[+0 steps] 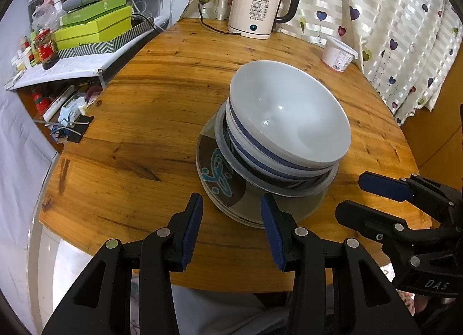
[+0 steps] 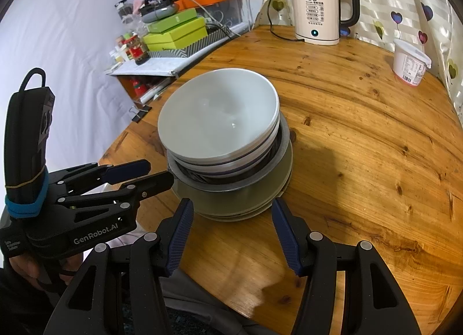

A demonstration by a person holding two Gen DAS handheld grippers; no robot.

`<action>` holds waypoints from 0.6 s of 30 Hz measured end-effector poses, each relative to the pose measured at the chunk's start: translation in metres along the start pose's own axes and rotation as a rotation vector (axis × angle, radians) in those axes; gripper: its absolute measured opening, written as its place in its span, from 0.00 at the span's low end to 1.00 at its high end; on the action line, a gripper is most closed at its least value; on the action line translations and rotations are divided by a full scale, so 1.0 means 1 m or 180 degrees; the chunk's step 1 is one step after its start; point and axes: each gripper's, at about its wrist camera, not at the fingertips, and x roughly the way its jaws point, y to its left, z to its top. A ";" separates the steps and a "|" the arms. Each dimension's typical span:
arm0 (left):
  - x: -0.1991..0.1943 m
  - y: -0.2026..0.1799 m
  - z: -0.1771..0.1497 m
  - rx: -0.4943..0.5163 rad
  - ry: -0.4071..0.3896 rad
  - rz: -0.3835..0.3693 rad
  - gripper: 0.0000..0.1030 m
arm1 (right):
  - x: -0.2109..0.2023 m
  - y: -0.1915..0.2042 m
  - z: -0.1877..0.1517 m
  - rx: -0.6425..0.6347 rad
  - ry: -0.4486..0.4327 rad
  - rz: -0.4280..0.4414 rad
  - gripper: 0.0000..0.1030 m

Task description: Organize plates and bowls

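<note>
Left wrist view: round varnished pine table (image 1: 162, 120) carrying one stack near its centre-right. Bottom of stack: olive-and-brown patterned plates with a turquoise motif (image 1: 220, 178); on these a grey-rimmed shallow metal dish (image 1: 292, 190); on top, nested white bowls with blue bands (image 1: 289, 120), tilted slightly to the left. Left gripper (image 1: 231, 228) low at the near table edge, blue-padded fingers (image 1: 192, 230) spread wide, holding nothing, just short of the plate rim. Right gripper (image 1: 373, 199) entering from the right beside the stack, jaws parted, empty. At the back: cream electric kettle with black handle reading 55 (image 1: 256, 7); white plastic tub (image 1: 337, 55) to its right; heart-print curtain (image 1: 390, 31) behind. Green boxes (image 1: 95, 26) on a side shelf to the left

Right wrist view: same stack, white bowls (image 2: 220, 117) uppermost, grey dish (image 2: 231, 184) and plates (image 2: 240, 207) below. Right gripper (image 2: 231, 229) facing the plates' near rim, fingers wide apart, gripping nothing. Left gripper (image 2: 139, 174) at left, tips close to the dish rim, parted, contact not discernible. Kettle (image 2: 315, 13) and tub (image 2: 409, 62) far side of table (image 2: 361, 146)
</note>
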 end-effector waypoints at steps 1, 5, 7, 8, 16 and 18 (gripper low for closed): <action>0.000 0.000 0.000 0.0000 0.0002 0.0002 0.42 | 0.000 -0.001 0.000 -0.0001 0.0002 0.0003 0.55; 0.001 -0.001 -0.001 0.0003 0.0007 -0.0002 0.42 | 0.000 -0.002 0.000 0.0003 0.0011 0.0011 0.55; 0.001 0.000 -0.001 0.0001 0.0006 -0.0004 0.42 | 0.000 -0.002 0.000 0.0002 0.0011 0.0009 0.55; 0.001 0.000 -0.001 -0.0001 0.0006 -0.0002 0.42 | 0.000 -0.002 -0.001 0.0002 0.0011 0.0010 0.55; 0.001 -0.001 -0.001 0.0000 0.0010 0.0001 0.42 | 0.000 -0.002 0.001 0.0006 0.0016 0.0017 0.55; 0.001 -0.002 -0.002 0.0002 0.0011 0.0002 0.42 | 0.000 -0.003 0.001 0.0007 0.0016 0.0018 0.55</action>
